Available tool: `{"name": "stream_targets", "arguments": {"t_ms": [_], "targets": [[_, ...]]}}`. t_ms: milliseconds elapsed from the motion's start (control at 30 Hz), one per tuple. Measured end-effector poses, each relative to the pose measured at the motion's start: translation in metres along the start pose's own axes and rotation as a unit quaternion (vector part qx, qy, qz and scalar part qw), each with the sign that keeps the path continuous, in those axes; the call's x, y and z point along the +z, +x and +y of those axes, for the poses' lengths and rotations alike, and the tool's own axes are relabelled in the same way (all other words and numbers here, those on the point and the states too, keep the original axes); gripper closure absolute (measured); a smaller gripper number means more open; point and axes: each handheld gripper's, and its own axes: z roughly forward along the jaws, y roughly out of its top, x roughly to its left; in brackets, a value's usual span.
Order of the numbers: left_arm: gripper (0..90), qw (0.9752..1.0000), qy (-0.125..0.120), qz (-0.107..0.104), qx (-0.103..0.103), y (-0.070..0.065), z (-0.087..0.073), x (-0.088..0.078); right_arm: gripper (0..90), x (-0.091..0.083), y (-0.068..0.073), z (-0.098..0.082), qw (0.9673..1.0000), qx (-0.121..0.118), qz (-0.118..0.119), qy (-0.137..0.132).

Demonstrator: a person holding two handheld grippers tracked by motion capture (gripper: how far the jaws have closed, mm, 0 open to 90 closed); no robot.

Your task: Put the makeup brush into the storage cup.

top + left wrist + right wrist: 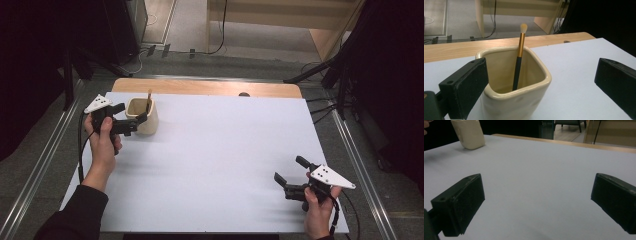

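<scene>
A cream ceramic cup (145, 118) (516, 100) (469, 132) stands upright at the far left of the white table. A makeup brush (519, 60) (149, 97) with a black and gold handle leans inside it, bristles up. My left gripper (131, 116) (541, 82) is open right beside the cup, one jaw against the cup's near left wall, the other jaw out over the table, apart from the cup. My right gripper (291, 170) (536, 202) is open above the near right of the table with nothing between its jaws.
The white table sheet (220, 160) lies over a wooden top whose far edge (210, 87) shows. Black stands and cables sit on the floor beyond the table. A small dark object (244, 94) rests on the far wooden strip.
</scene>
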Motion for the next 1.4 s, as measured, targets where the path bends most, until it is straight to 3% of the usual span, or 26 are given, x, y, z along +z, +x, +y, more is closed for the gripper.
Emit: {"name": "stream_targets", "arguments": {"t_ms": [300,767,967,1400], "targets": [[0.0,0.9997,-0.003,-0.003,0.023,-0.010,-0.006,-0.010,0.0,0.000,0.001,0.000,1.0000,-0.003,0.000,0.001],[0.0,0.9996,-0.008,0.006,0.025,-0.018,-0.020,-0.022,0.0,0.000,0.001,0.000,1.0000,-0.003,0.001,0.000],[0.0,0.9998,-0.014,0.000,0.015,-0.021,-0.027,-0.027,0.0,0.001,0.002,0.000,1.0000,-0.003,0.001,0.001],[0.0,0.9997,-0.018,-0.003,0.016,-0.028,-0.037,-0.038,0.0,0.000,0.002,0.001,1.0000,-0.005,0.001,-0.001]]}}
